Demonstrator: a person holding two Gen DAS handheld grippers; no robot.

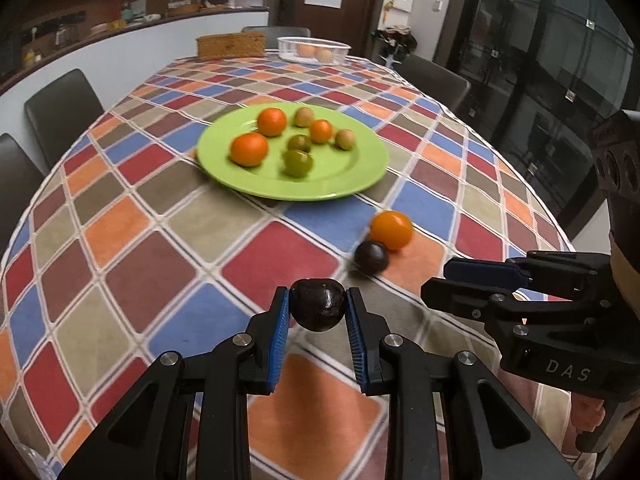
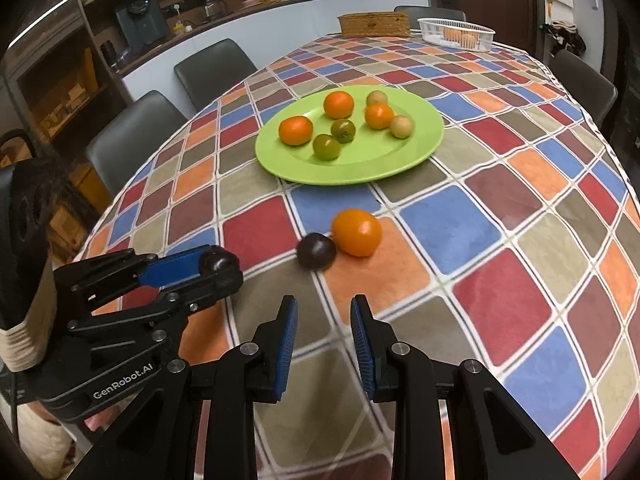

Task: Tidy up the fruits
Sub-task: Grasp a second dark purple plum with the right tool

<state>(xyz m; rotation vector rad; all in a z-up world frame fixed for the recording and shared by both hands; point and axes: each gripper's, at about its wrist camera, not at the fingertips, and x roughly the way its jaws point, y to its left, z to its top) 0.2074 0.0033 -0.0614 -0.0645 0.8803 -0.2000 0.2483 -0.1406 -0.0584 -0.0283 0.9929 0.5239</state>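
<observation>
I hold a dark plum (image 1: pixel 318 305) between the blue ribbed pads of the left gripper (image 1: pixel 318 306) — round, glossy, with a small highlight, clear of the table. From the right wrist view the same plum (image 2: pixel 216 261) shows only as a dark bulge at the tip of that gripper (image 2: pixel 218 266); the far pad is hidden behind it.

The right gripper (image 2: pixel 324 312) is closed as far as it goes, with nothing between its pads; a gap remains between the pads.

Ahead on the tablecloth (image 2: pixel 500 300) lie a second dark plum (image 2: pixel 317 251) and an orange tomato (image 2: pixel 357 232), touching each other. The cloth is a soft weave of red, blue, orange and tan squares with white lines.

Farther back stands a flat, smooth green plate (image 2: pixel 424 148) carrying seven small round fruits — three orange, two green, two pale tan. In the left wrist view they are blurred.

At the table's far end stand a woven brown box (image 2: pixel 374 24) and a white slotted basket (image 2: pixel 432 32), whose orange contents are hard to make out. Dark padded chairs (image 2: pixel 212 72) are cut off by the table edge.
</observation>
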